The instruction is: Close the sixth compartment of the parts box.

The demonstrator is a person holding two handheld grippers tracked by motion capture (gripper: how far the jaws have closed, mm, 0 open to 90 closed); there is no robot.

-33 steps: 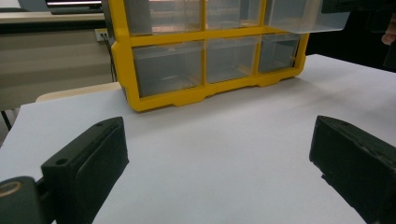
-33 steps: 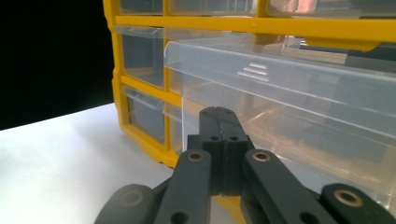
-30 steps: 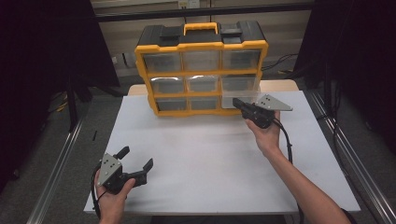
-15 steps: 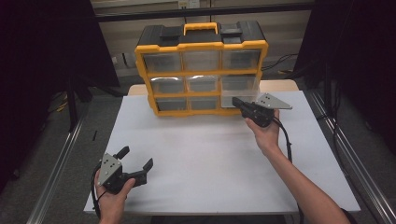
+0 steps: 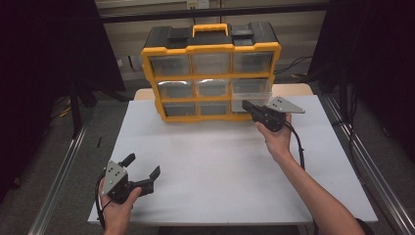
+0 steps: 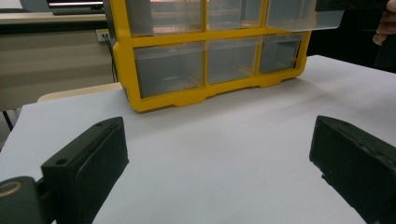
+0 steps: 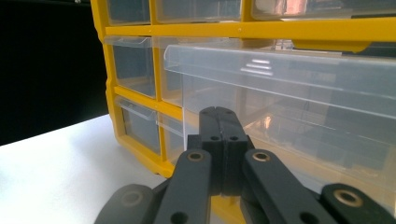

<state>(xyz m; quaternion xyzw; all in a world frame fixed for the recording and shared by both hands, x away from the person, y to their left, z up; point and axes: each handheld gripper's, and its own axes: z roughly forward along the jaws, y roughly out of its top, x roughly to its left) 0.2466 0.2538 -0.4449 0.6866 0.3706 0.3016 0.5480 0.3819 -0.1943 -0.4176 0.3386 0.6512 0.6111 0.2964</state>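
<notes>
We pinch the lip of the clear drawer [image 5: 251, 93] with our right gripper [image 5: 248, 106], jaws pressed together, drawing it partway out of the yellow cabinet [image 5: 211, 77], middle row, right end. Our left gripper [image 5: 145, 176] waits spread wide near the table [image 5: 220, 166] edge, apparently kept clear.

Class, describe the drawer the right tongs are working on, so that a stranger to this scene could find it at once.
Start at the yellow organiser with the black top at the far edge of the white table. It has three rows of three clear drawers; take the middle row, right end. That drawer alone juts forward out of the frame, with the shut right tongs at its front.
</notes>
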